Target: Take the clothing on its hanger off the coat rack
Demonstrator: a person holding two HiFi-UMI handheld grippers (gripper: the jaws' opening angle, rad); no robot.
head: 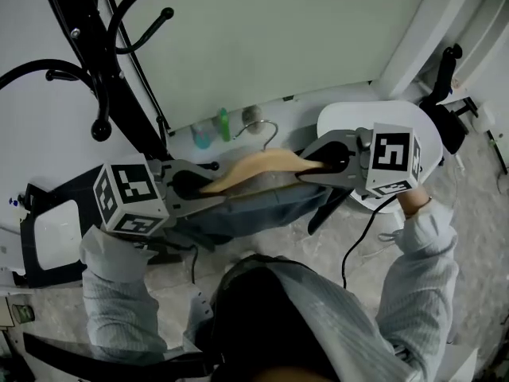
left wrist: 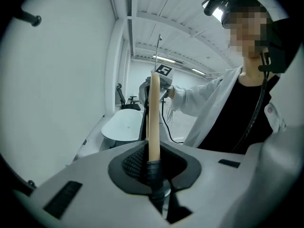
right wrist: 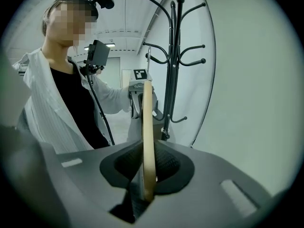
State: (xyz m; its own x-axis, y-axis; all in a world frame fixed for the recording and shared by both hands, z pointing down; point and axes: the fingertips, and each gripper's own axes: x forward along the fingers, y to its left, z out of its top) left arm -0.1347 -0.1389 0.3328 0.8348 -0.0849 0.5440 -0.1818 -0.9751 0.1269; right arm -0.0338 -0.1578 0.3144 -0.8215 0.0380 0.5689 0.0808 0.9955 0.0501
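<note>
Hanger (head: 258, 165) ends are clamped in left gripper (head: 203, 188) and right gripper (head: 318, 164) jaws, clothing (head: 254, 207) hung below, clear of rack (head: 103, 70); mottled grey floor (head: 469, 245), white wall (head: 278, 30), round table (head: 342, 119) noted.

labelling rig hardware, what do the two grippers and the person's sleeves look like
Both the left gripper and the right gripper have grey moulded bodies with black textured pads, and each carries a white cube printed with black square markers. A black cable trails from the right one. The sleeves are pale, finely striped fabric.
</note>
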